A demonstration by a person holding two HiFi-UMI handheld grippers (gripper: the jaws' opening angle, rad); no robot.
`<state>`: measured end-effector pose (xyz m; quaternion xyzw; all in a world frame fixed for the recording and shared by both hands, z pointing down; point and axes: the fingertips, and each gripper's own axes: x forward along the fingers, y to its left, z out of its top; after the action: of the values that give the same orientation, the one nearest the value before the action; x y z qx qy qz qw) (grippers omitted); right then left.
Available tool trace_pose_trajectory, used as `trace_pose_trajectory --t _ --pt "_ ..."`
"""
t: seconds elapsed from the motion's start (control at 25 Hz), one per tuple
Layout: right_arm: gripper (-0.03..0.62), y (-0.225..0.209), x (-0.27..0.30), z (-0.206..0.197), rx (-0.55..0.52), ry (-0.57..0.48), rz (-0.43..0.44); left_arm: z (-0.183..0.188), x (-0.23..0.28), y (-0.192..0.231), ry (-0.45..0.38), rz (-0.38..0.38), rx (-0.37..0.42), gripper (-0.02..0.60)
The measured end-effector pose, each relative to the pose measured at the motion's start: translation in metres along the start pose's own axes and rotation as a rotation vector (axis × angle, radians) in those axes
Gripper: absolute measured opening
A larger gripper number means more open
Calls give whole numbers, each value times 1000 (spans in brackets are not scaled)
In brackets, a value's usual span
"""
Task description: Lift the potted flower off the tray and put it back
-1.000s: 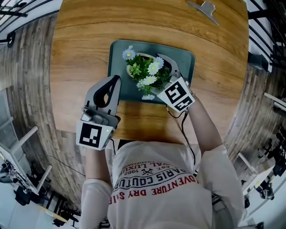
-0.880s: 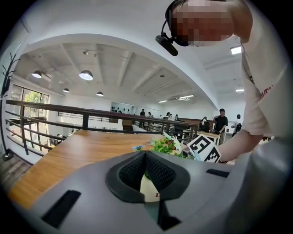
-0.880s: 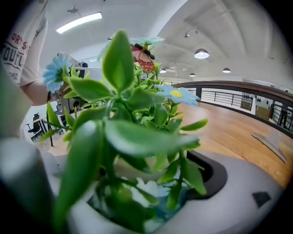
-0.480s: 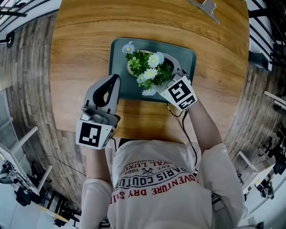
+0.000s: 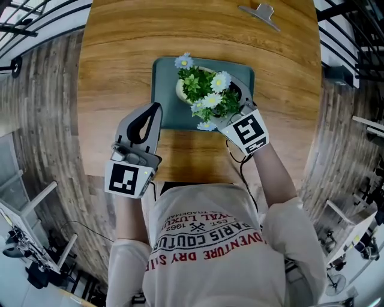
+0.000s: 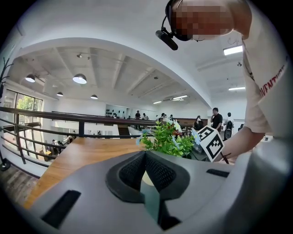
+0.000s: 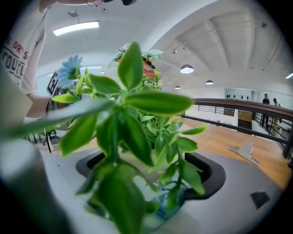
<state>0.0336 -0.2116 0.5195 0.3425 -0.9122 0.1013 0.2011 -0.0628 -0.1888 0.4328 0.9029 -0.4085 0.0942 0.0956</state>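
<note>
Top-down view of a round wooden table [image 5: 120, 54] bearing a dark teal rectangular tray [image 5: 165, 96]. Over the tray's right half, a potted flower [image 5: 204, 93]: cream pot, green leaves, white and pale-blue daisies, clamped at the pot between the jaws of the right tool [image 5: 233, 95]. Contact between pot and tray not discernible. At the tray's near left corner, the left tool [image 5: 151, 115], jaws together, holding nothing. Beyond the tray, at the table's far edge, a silver metal clip [image 5: 259, 12].

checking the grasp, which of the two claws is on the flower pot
The right claw: its jaws close round the potted flower over the tray. The left claw is shut on nothing, by the tray's near left corner.
</note>
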Motion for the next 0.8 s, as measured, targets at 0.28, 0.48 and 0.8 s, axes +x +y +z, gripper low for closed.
trace_pose_trajectory --t 0.28,0.48,0.8 --pt "494 -11 -60 43 3 -53 -151 43 -16 -17 -49 -43 78 12" --pt "492 -26 -111 75 10 -120 -285 77 -16 -30 -117 -86 155 12" --pt "492 -16 -166 118 21 -193 -432 110 -34 -30 -166 -129 223 12"
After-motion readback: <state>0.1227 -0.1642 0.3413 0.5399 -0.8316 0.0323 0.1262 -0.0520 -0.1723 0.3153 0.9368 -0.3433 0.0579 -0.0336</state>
